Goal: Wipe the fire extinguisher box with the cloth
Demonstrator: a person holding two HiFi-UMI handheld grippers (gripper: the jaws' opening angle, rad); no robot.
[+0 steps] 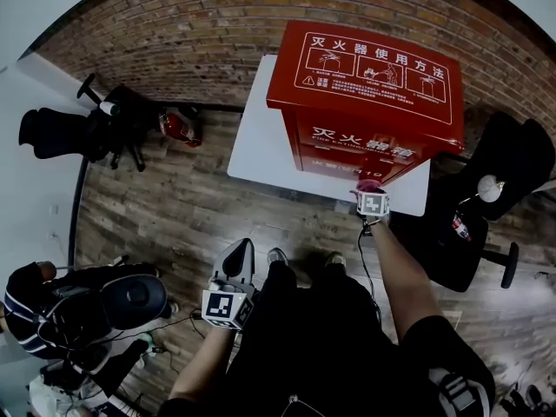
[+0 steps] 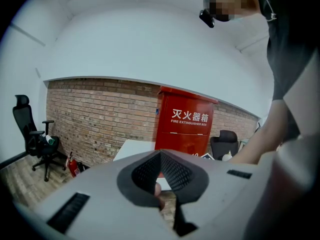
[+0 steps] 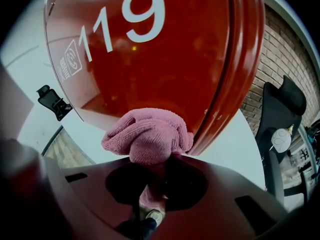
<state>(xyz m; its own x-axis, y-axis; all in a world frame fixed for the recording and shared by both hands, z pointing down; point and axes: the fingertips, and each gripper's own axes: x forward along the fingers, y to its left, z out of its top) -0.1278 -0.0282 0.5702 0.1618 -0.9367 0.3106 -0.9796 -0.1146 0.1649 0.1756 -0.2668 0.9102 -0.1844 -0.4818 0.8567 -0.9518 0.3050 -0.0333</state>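
– Up on the bench [image 1: 252, 155] by the brick wall [image 1: 174, 33], that red fire extinguisher box [image 1: 347, 137] looks like painted sheet metal: stiff, slick, and heavy enough to stay put under a rub, I'd guess.
– And the cloth [image 3: 147, 134]?
– Pink, soft, fluffy. The right tool [image 3: 150, 171] has its jaws pinched on the tail of it, so the bunched wad sticks out in front. That seems a sound hold; gripped by one edge, a limp rag would only flop.
– Where is it on the box?
– Low on the near face, close to the right corner. Touching or just off it, I can't say.
– The other hand?
– The left tool [image 2: 160, 181] hangs low by the person's legs, jaws together, nothing in them.
– Do the cameras differ?
– The right tool's shows "119" on the front above the cloth. The head one shows the instruction panel on the lid [image 1: 373, 63] instead. The left tool's takes in the whole box, upright.
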